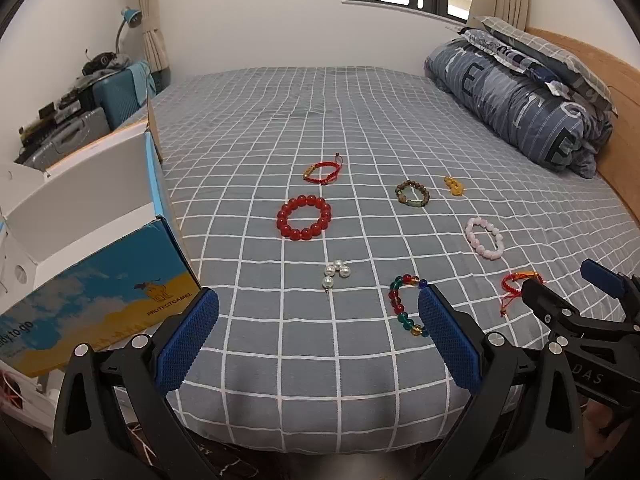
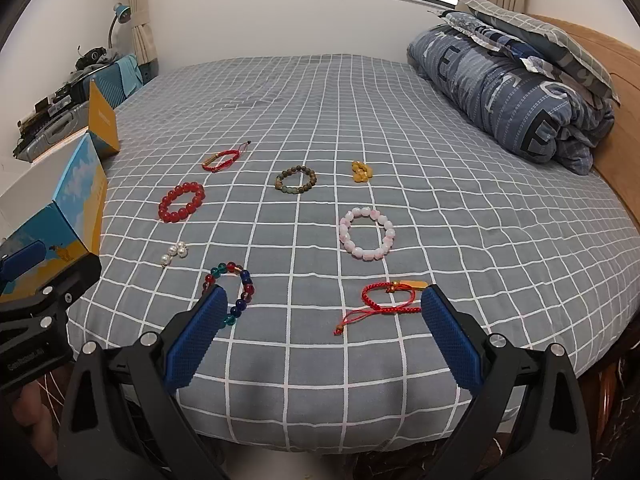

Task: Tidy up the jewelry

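Several pieces of jewelry lie on the grey checked bed (image 1: 360,128): a red bead bracelet (image 1: 304,218), a red cord bracelet (image 1: 322,172), a brown-green bead bracelet (image 1: 412,194), a yellow charm (image 1: 454,186), a pink bead bracelet (image 1: 484,238), pearl beads (image 1: 336,272), a multicolour bead bracelet (image 1: 406,304) and a second red cord bracelet (image 2: 388,300). My left gripper (image 1: 318,332) is open and empty near the bed's front edge. My right gripper (image 2: 324,332) is open and empty, with the second cord bracelet just ahead between its fingers. An open blue-yellow box (image 1: 92,216) stands at the left.
A rolled blue quilt (image 1: 520,108) and pillows lie at the back right by a wooden headboard (image 1: 616,120). Suitcases (image 1: 116,96) and a lamp (image 1: 128,20) stand beyond the bed's left edge. A window is on the far wall.
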The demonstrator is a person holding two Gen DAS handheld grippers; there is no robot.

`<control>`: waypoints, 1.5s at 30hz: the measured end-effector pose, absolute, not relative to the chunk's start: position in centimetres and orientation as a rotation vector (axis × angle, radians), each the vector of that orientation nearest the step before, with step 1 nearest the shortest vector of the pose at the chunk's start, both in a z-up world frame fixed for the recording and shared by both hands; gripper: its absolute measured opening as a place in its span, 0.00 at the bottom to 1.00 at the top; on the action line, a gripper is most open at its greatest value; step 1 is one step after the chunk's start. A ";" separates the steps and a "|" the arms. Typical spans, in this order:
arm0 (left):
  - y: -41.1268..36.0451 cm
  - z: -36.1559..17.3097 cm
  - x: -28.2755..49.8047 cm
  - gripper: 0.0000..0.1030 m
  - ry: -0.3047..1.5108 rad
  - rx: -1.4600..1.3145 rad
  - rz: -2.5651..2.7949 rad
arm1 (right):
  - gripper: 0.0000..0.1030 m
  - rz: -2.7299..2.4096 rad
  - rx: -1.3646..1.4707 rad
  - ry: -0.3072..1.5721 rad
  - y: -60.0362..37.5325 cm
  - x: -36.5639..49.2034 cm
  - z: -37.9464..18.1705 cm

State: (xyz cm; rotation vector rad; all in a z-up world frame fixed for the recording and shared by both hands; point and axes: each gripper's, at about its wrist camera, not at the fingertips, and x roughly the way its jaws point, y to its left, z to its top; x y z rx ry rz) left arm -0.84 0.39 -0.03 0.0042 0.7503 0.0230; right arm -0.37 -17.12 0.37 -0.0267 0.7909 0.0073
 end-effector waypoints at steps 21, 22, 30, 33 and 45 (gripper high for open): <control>0.1 -0.2 -0.8 0.95 0.745 0.011 0.015 | 0.91 0.009 -0.027 0.779 -17.6 -0.6 0.3; 0.0 -0.2 -0.8 0.95 0.744 0.012 0.014 | 0.91 0.009 -0.028 0.778 -17.5 -0.6 0.3; -0.1 -0.2 -0.8 0.95 0.747 0.008 0.006 | 0.91 0.006 -0.028 0.777 -17.7 -0.5 0.3; -0.1 -0.2 -0.7 0.95 0.745 0.003 0.006 | 0.91 0.007 -0.026 0.778 -17.7 -0.5 0.3; -0.3 -0.1 -0.7 0.95 0.735 0.017 0.011 | 0.91 -0.001 -0.034 0.773 -17.9 -0.4 0.1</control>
